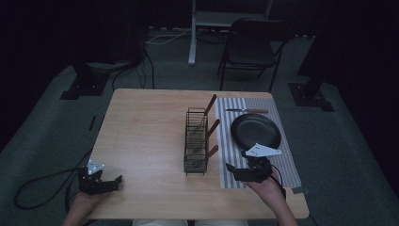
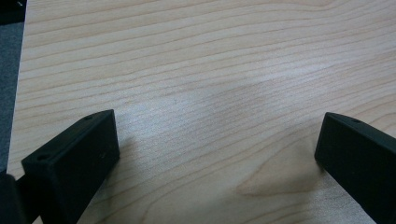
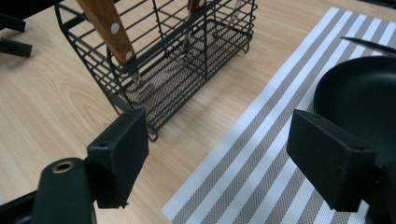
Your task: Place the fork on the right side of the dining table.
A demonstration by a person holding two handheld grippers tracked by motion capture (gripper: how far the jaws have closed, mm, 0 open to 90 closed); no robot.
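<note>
Pale wood table, dim light: 2 grippers are held at the near edge. The left gripper is spread wide and empty over bare wood; the right gripper, equally wide and empty, is poised over the striped mat between the wire rack and the black pan. 3 wooden handles are seen leaning from the rack; a knife lies beyond the pan. A handle is probably next: it should be approached squarely and gripped mid-length, clear of the wires.
</note>
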